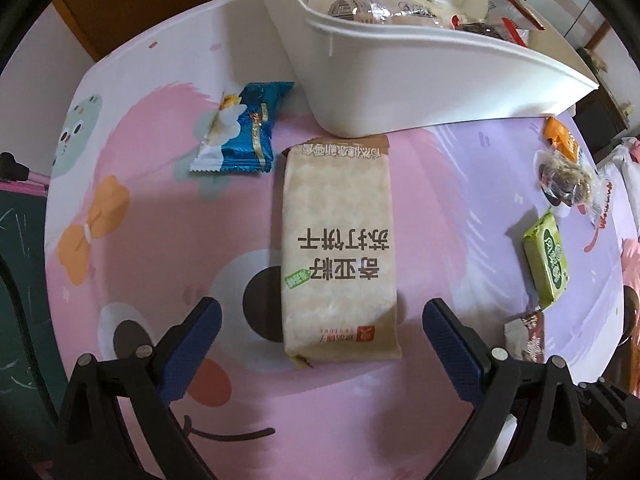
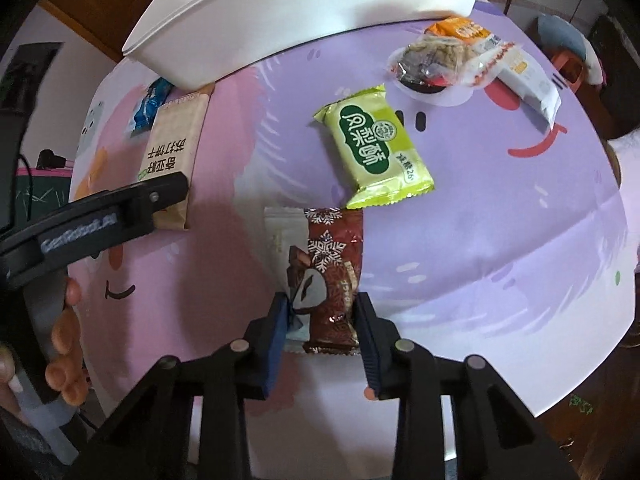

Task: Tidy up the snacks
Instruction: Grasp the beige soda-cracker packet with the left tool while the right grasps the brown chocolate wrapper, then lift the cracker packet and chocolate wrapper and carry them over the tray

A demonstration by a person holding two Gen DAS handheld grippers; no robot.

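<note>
**Right claw clamps brown snack, left claw spread over cracker pack**

Right claw (image 2: 320, 316) points down at the bench (image 2: 500, 240), pads pressed on both sides of a brown snowflake-print snack packet (image 2: 334, 264); clamped on it. Packet lies flat on the pastel cartoon cover at the near middle of the bench. A white wrapper (image 2: 282, 232) lies partly under its left edge.

Left claw (image 1: 320, 340) has fingers wide apart, holding nothing. The beige cracker pack (image 1: 338, 252) lies between them, lengthwise, touching neither pad. Its far end sits just under the white bin (image 1: 400, 92) edge. A hand (image 2: 66, 344) grips the left tool's handle, seen in the right wrist view.

Other snacks loose on the bench: blue wrapped snack (image 1: 240, 128) left of the cracker pack, near the bin; green pastry packet (image 2: 376, 146) right of centre, tilted; clear-wrapped nut bar (image 2: 436, 60), orange packet (image 2: 460, 32) and white packet (image 2: 528, 80) clustered far right, touching or overlapping.

White bin at the far side holds several wrapped snacks already.
</note>
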